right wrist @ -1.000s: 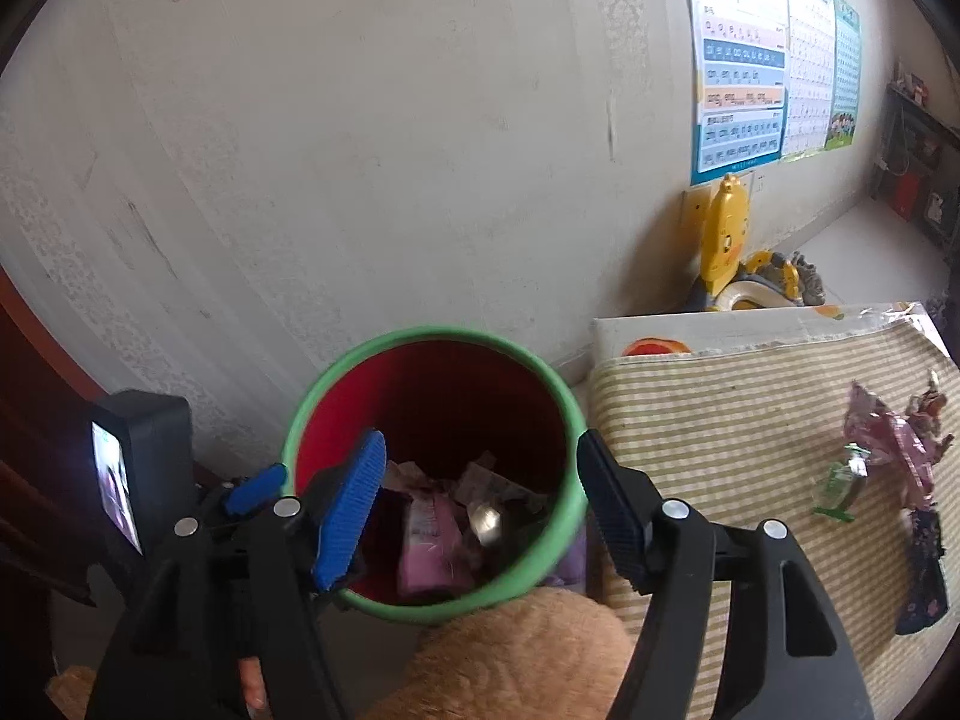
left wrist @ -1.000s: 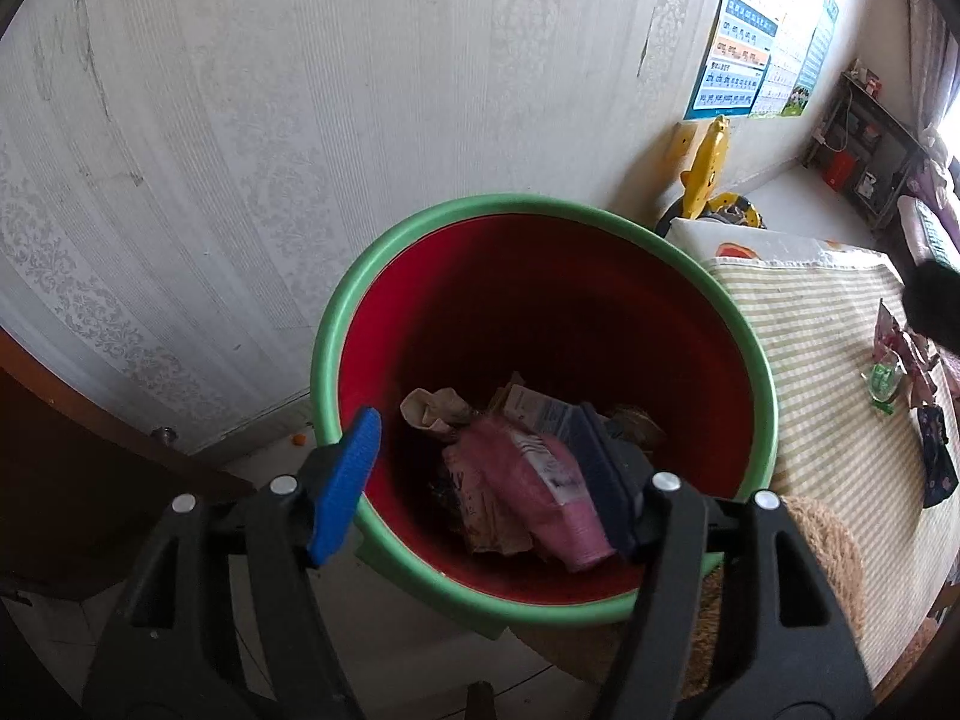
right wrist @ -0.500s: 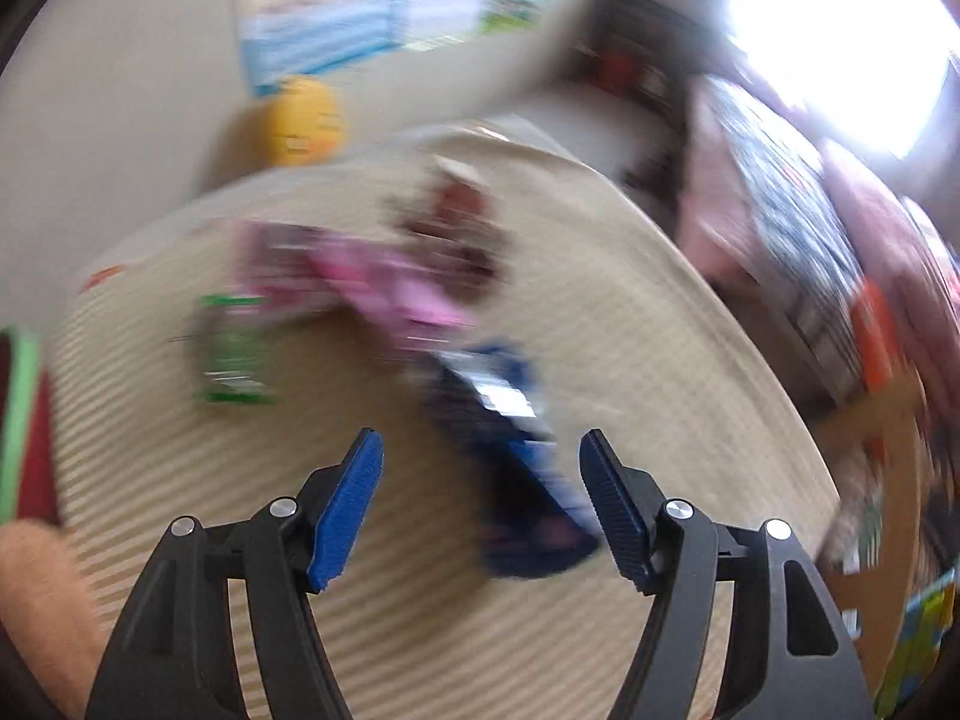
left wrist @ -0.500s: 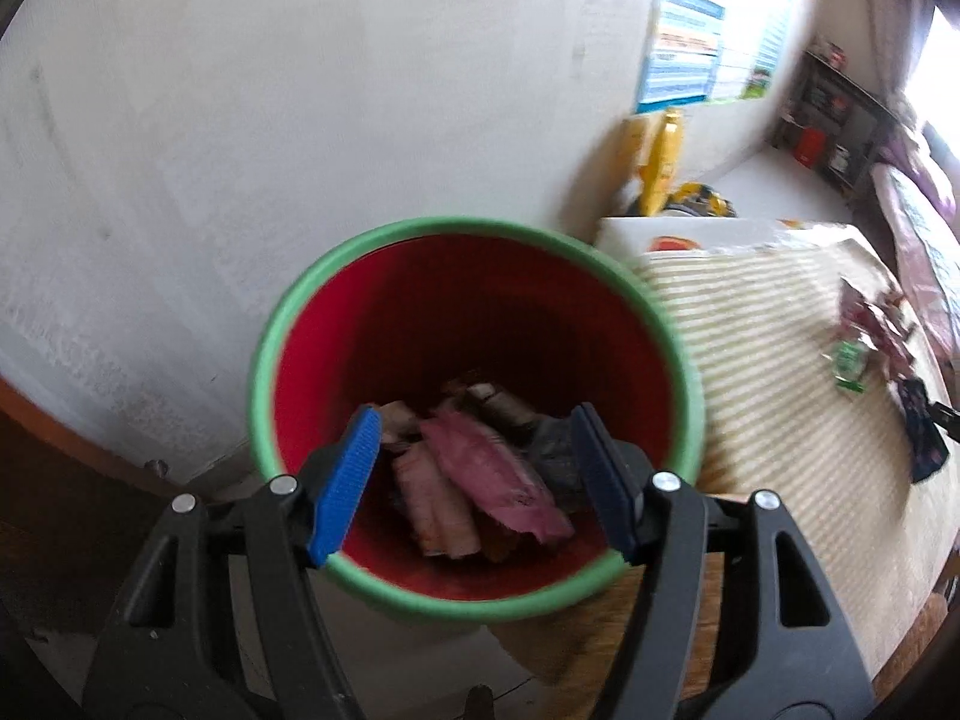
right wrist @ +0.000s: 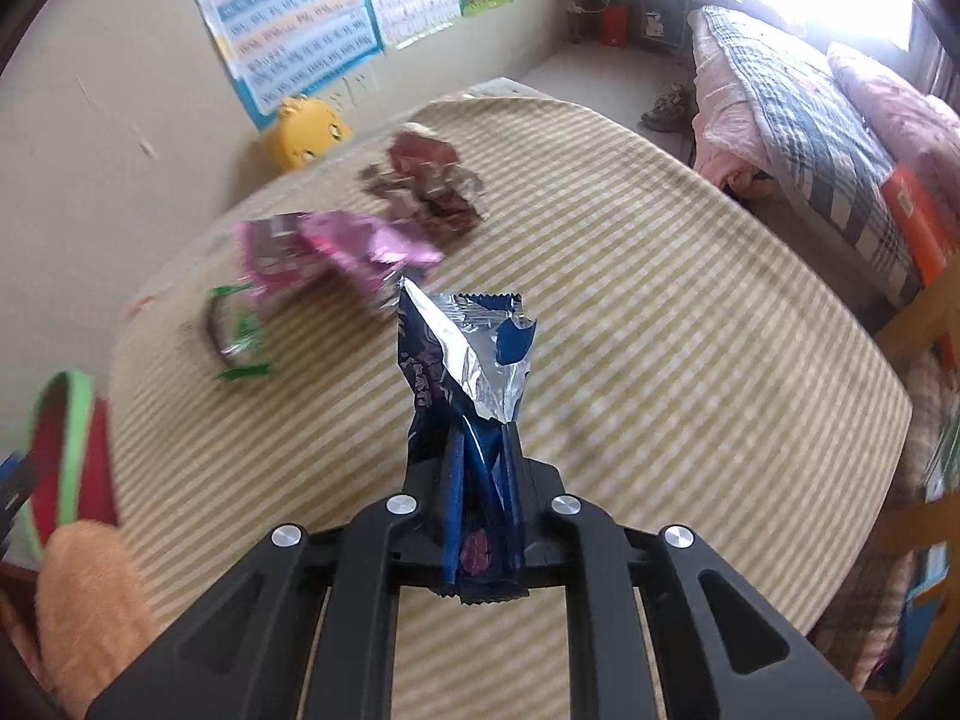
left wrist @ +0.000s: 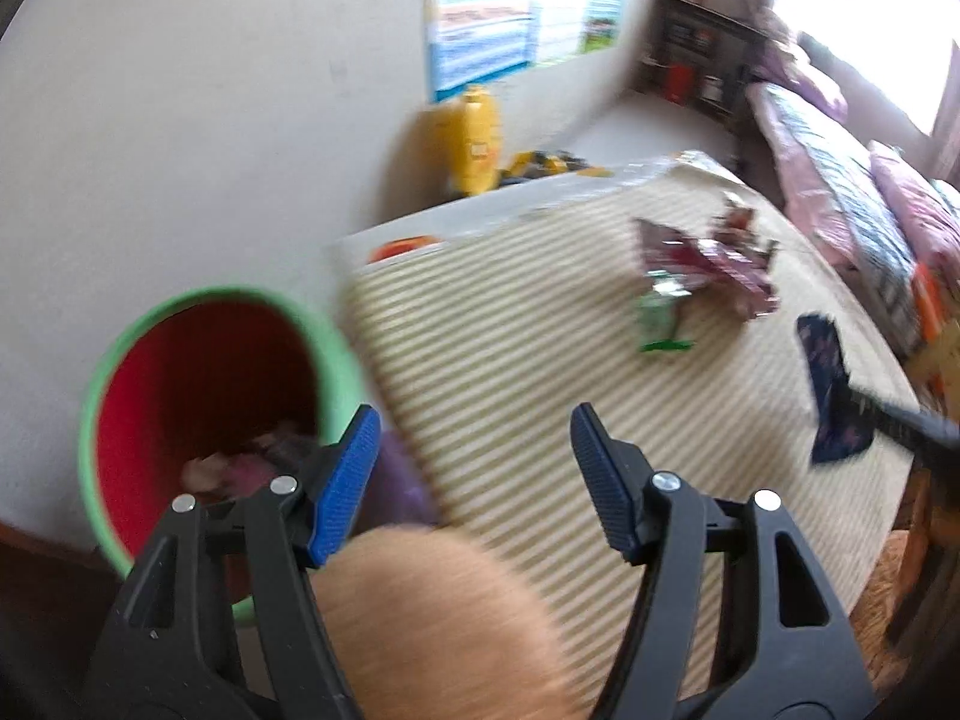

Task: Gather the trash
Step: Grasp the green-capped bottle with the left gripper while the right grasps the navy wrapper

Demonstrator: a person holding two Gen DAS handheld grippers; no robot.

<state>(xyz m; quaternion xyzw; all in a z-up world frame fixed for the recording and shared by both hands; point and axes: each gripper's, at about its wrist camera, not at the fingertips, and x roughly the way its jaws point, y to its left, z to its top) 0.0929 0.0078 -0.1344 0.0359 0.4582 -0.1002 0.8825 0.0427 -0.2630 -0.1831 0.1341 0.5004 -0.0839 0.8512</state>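
Grip is set: your right fingers (right wrist: 480,480) have just closed on the dark blue foil wrapper (right wrist: 465,360), its torn end jutting beyond their tips, so lift it clear of the striped counter (right wrist: 660,360) before swinging toward the red bin (left wrist: 198,396) beside your open, empty left fingers (left wrist: 474,474).

Desk (right wrist: 660,360) lay bare and striped on its near and right stretches, open to a pass; pink wrapper (right wrist: 336,246), green wrapper (right wrist: 237,330) and dark red wrappers (right wrist: 429,186) crowded the far left part; red bin (left wrist: 198,396) stood just beside the left edge, mouth unobstructed; orange plush (left wrist: 432,618) bulged at the near corner.
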